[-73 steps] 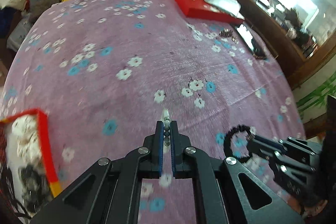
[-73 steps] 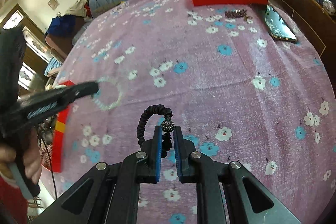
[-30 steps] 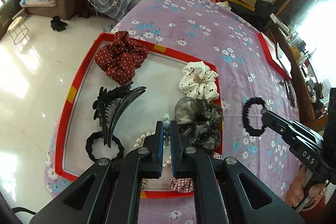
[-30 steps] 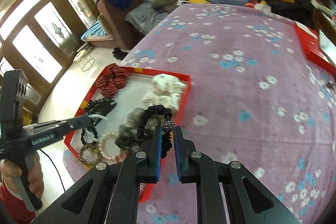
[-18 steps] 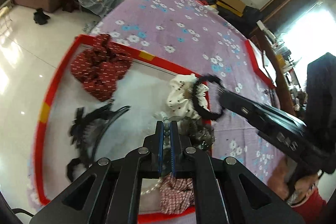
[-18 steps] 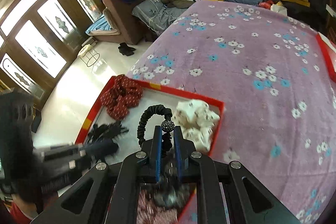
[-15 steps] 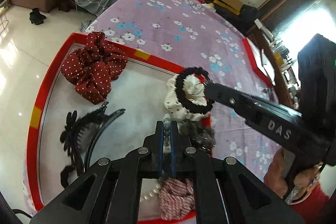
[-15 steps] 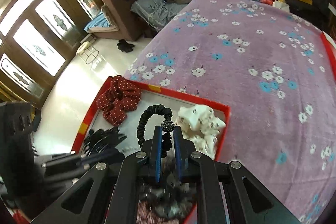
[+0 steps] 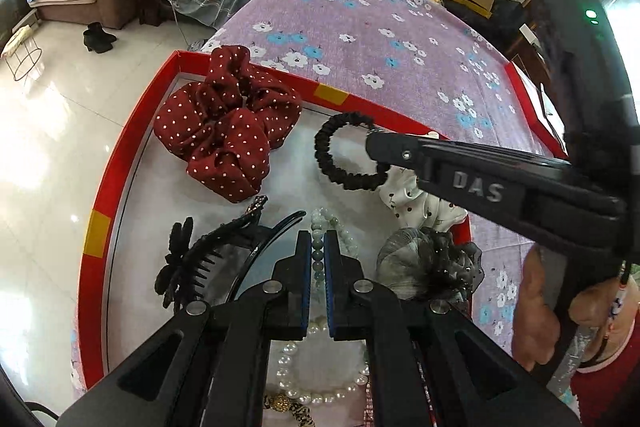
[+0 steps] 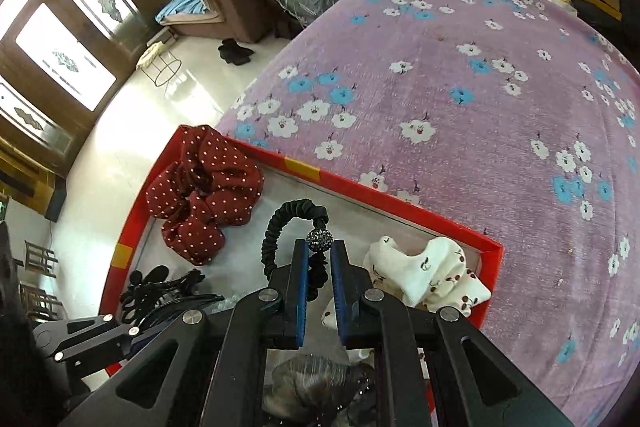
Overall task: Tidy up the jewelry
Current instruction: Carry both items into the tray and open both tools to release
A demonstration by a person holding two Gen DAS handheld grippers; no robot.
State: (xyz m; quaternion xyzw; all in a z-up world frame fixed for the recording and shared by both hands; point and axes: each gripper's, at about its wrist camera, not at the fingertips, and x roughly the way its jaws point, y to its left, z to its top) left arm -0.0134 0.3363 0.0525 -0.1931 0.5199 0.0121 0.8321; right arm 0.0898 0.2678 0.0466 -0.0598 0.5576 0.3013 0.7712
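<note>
While most pieces already sit in red tray (image 9: 120, 163): left gripper (image 9: 318, 247) clamped on jade bracelet (image 9: 320, 223), right gripper (image 10: 319, 259) clamped on black hair tie (image 10: 280, 227), both above tray, unreleased.

Glossy floor tiles (image 9: 48, 131); fuzzy cloth bedspread (image 10: 460, 75).

Both views are bright, lit by daylight. In the right wrist view it pours through the glazed doors (image 10: 60, 67) at the upper left, blown out to plain white. The tiled floor (image 9: 48, 131) throws back strong glare — white patches with no detail. Shadows are soft and faint. Fisheye distortion bends the purple flowered cloth (image 10: 460, 99) into a dome, and black vignette fills the corners. Focus is sharp throughout — no motion blur.
</note>
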